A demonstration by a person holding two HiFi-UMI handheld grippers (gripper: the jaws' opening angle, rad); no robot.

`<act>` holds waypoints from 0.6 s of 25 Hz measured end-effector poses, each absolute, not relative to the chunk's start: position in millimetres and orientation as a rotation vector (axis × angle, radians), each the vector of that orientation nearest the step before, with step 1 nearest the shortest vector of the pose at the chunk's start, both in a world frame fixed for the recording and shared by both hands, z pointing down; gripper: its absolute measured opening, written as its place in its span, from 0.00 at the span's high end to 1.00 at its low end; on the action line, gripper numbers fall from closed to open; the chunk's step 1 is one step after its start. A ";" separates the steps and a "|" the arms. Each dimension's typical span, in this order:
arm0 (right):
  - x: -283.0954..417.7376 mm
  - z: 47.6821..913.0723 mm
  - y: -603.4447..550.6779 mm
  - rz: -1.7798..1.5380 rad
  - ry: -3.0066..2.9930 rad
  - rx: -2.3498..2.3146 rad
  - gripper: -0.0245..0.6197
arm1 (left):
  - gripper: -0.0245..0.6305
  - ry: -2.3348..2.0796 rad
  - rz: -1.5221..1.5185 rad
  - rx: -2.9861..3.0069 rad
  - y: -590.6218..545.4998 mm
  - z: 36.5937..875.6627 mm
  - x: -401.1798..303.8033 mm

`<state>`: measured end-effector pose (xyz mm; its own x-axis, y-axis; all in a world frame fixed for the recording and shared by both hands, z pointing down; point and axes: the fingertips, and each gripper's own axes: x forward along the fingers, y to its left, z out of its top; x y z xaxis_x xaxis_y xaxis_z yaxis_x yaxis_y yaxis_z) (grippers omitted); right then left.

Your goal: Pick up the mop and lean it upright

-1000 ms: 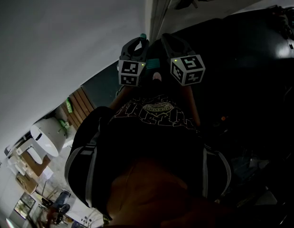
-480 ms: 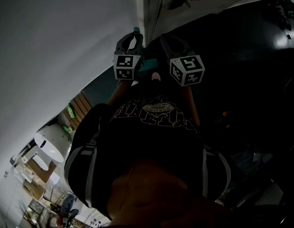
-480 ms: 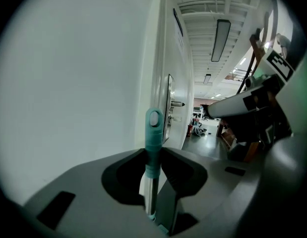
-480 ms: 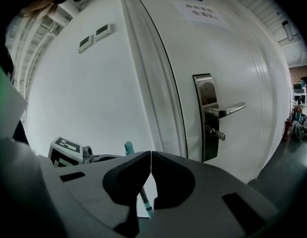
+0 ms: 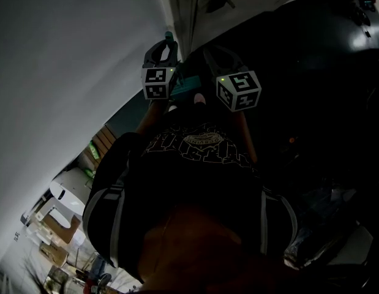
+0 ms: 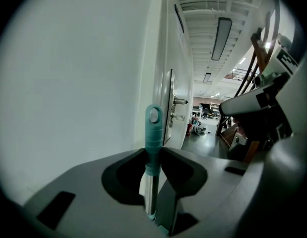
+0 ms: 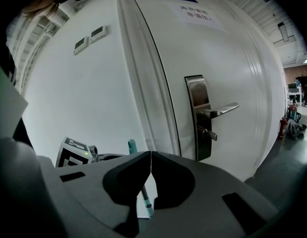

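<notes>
Tool, left (image 6: 153,155): we see it pinching the mop handle (image 6: 153,128), jaws snug on the teal grip below the hanging hole.
Tool, right (image 7: 151,154): pressed together, tips meeting, nothing in it.
Whereabouts: mop handle stands upright close by the white wall (image 6: 69,83), near the door (image 7: 217,58); we can't tell if it touches.
</notes>
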<state>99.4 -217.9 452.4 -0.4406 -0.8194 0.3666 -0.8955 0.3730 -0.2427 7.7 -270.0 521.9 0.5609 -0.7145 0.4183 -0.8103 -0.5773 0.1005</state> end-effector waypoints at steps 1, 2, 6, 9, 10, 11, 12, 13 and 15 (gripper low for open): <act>100.8 452.2 -218.7 0.612 -2.442 1.550 0.93 | 0.74 -1.260 0.487 2.513 -272.7 522.9 8.3; 102.2 452.0 -219.2 0.613 -2.439 1.555 0.93 | 0.74 -1.260 0.490 2.510 -275.1 523.9 8.7; 108.2 450.6 -221.3 0.617 -2.424 1.579 0.93 | 0.74 -1.268 0.505 2.503 -285.8 526.2 7.6; 112.2 450.1 -221.6 0.618 -2.415 1.596 0.93 | 0.74 -1.278 0.508 2.497 -292.5 527.3 5.3; 113.3 449.7 -221.5 0.617 -2.413 1.601 0.93 | 0.74 -1.280 0.509 2.496 -294.2 527.3 4.7; 114.1 449.2 -221.1 0.617 -2.410 1.605 0.93 | 0.74 -1.283 0.510 2.495 -295.5 527.2 4.0; 114.8 448.9 -220.6 0.618 -2.408 1.609 0.93 | 0.74 -1.284 0.512 2.495 -296.7 527.1 3.5; 115.4 448.9 -220.3 0.619 -2.405 1.612 0.93 | 0.74 -1.284 0.512 2.494 -297.9 527.2 3.5; 116.5 449.9 -220.7 0.623 -2.401 1.617 0.93 | 0.74 -1.280 0.511 2.493 -301.0 528.1 4.4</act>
<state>116.5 -220.7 449.9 -0.3921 -0.8408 0.3732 -0.9162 0.3206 -0.2403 4.4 -301.0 528.1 0.5417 -0.7181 0.4369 -0.8216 -0.5622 0.0947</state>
